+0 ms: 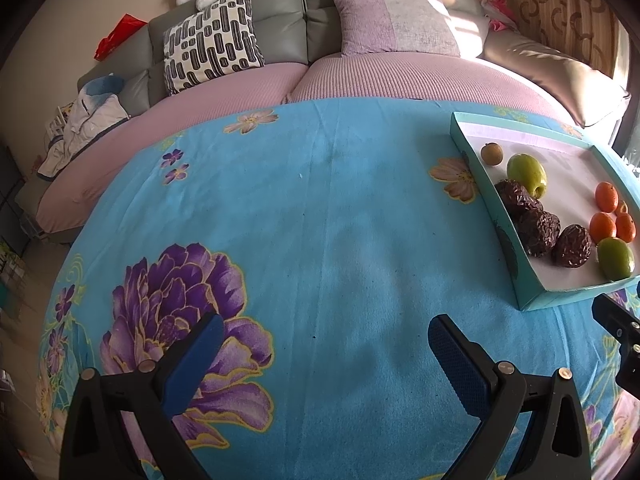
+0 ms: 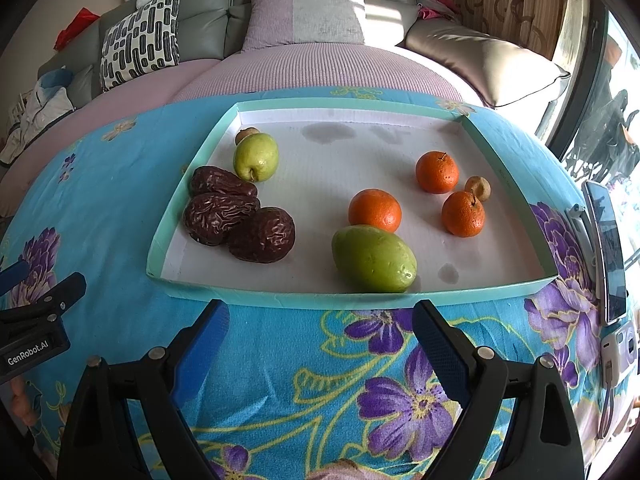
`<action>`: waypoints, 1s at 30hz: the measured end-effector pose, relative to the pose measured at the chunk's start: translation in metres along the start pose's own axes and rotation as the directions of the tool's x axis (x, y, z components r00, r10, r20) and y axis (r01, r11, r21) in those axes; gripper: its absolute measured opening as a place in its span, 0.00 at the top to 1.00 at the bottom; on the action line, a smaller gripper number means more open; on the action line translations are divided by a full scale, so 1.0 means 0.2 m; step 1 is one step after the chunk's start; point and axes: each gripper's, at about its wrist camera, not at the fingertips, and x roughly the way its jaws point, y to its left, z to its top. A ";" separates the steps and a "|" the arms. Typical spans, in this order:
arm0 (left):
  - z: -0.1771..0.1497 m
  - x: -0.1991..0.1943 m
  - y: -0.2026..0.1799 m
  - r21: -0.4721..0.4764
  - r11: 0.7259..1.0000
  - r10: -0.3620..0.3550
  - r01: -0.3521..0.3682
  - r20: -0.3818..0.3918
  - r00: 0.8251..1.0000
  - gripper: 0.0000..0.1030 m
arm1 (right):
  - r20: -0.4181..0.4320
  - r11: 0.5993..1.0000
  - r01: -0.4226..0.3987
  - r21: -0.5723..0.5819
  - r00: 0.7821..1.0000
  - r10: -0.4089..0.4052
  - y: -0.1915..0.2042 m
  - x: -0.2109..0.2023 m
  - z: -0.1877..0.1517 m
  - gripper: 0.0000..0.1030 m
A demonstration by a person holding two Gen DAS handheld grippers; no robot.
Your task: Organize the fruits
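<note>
Both the left gripper (image 1: 324, 344) and right gripper (image 2: 320, 332) hang open and empty short of the tray (image 2: 280, 294). The dates (image 2: 240, 220) sit grouped at left, the oranges (image 2: 436, 172) loosely at right — but the green fruits (image 2: 374, 258) and small brown ones lie apart, seemingly unsorted.

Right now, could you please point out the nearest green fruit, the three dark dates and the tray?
Nearest green fruit (image 2: 374, 258): right wrist view, middle of its skin.
Dark dates (image 2: 220, 216): right wrist view, middle date.
Tray (image 2: 280, 298): right wrist view, near wall.
</note>
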 end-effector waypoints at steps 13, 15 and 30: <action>0.00 0.01 0.00 0.003 1.000 -0.008 0.008 -0.011 1.000 0.00 | -0.004 1.000 0.000 -0.002 1.000 0.000 0.00 0.01 -0.01 0.10; 0.00 0.01 0.00 0.003 1.000 -0.008 0.008 -0.013 1.000 0.00 | -0.005 1.000 0.000 -0.003 1.000 0.000 0.00 0.01 -0.01 0.10; -0.01 0.01 0.01 0.005 1.000 -0.012 0.012 -0.015 1.000 0.00 | -0.011 1.000 0.001 -0.004 1.000 -0.001 0.01 0.02 -0.01 0.10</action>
